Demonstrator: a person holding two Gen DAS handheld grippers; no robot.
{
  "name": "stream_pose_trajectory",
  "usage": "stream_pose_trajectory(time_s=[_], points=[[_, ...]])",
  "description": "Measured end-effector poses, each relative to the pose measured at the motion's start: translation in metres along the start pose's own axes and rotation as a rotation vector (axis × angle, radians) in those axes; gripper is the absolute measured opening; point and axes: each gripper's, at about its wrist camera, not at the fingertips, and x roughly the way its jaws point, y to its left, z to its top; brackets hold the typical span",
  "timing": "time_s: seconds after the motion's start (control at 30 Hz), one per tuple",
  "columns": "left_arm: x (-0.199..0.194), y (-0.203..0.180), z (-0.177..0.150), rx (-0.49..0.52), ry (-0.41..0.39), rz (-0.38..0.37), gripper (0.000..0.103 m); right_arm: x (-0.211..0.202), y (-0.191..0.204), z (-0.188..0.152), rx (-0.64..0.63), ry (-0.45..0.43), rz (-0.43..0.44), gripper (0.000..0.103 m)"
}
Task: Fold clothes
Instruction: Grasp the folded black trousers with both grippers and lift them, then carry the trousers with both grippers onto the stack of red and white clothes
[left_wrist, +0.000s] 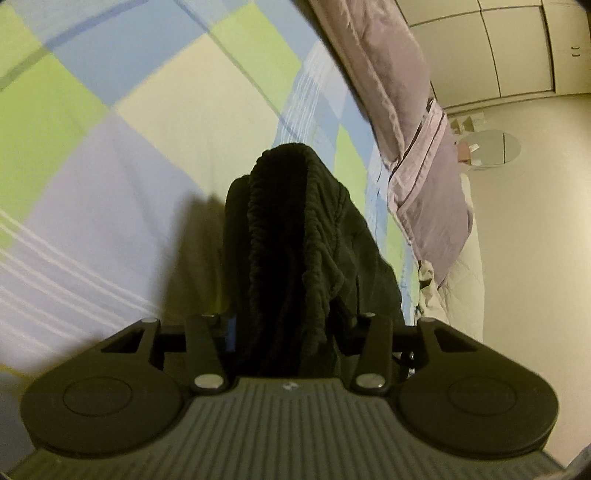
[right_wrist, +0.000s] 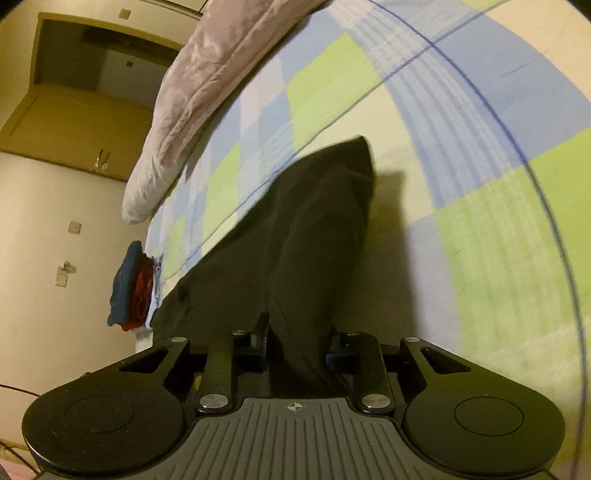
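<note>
Left claw black, round side discs, silver screws, ribbed grey plate; right claw alike

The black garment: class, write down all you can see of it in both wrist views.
The black garment is dark, soft cloth. In the left wrist view a gathered, ribbed band, likely an elastic waistband, bunches up between the left gripper fingers and drapes off to the right. In the right wrist view the garment is smoother, with a seam along it, pinched in the right gripper and trailing onto the checked bedsheet, where it casts a shadow.
</note>
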Motion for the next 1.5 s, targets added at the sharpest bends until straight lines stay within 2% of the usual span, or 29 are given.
stream_pose_trajectory(time_s=[0.23,0.37,0.53,0.67,0.83,1.03,1.13,1.27,1.37,1.5], points=[[-0.083,0.007,0.026,0.029,-0.064,0.015,0.041,0.024,0.061,-0.034,0.012,-0.012,0.060,0.024],[-0.134,0.022,0.055,0.065,-0.129,0.011,0.041,0.062,0.105,-0.040,-0.004,-0.023,0.112,0.024],[-0.211,0.065,0.111,0.095,-0.187,-0.016,0.041,0.128,0.175,-0.048,-0.036,-0.046,0.157,0.024],[-0.281,0.100,0.175,0.110,-0.194,-0.032,0.041,0.188,0.250,-0.059,-0.057,-0.072,0.166,0.024],[-0.390,0.121,0.277,0.179,-0.239,-0.029,0.041,0.269,0.362,-0.072,-0.055,-0.116,0.231,0.024],[-0.477,0.143,0.409,0.238,-0.314,0.000,0.041,0.384,0.481,-0.051,-0.025,-0.151,0.296,0.024],[-0.497,0.156,0.460,0.252,-0.339,0.014,0.042,0.428,0.520,-0.035,-0.022,-0.157,0.313,0.024],[-0.502,0.175,0.499,0.235,-0.341,0.017,0.042,0.470,0.545,-0.017,-0.007,-0.145,0.302,0.024],[-0.498,0.199,0.516,0.204,-0.322,0.016,0.042,0.495,0.552,-0.008,-0.004,-0.133,0.271,0.024],[-0.481,0.222,0.518,0.184,-0.285,0.025,0.042,0.517,0.539,-0.007,0.032,-0.117,0.222,0.024]])
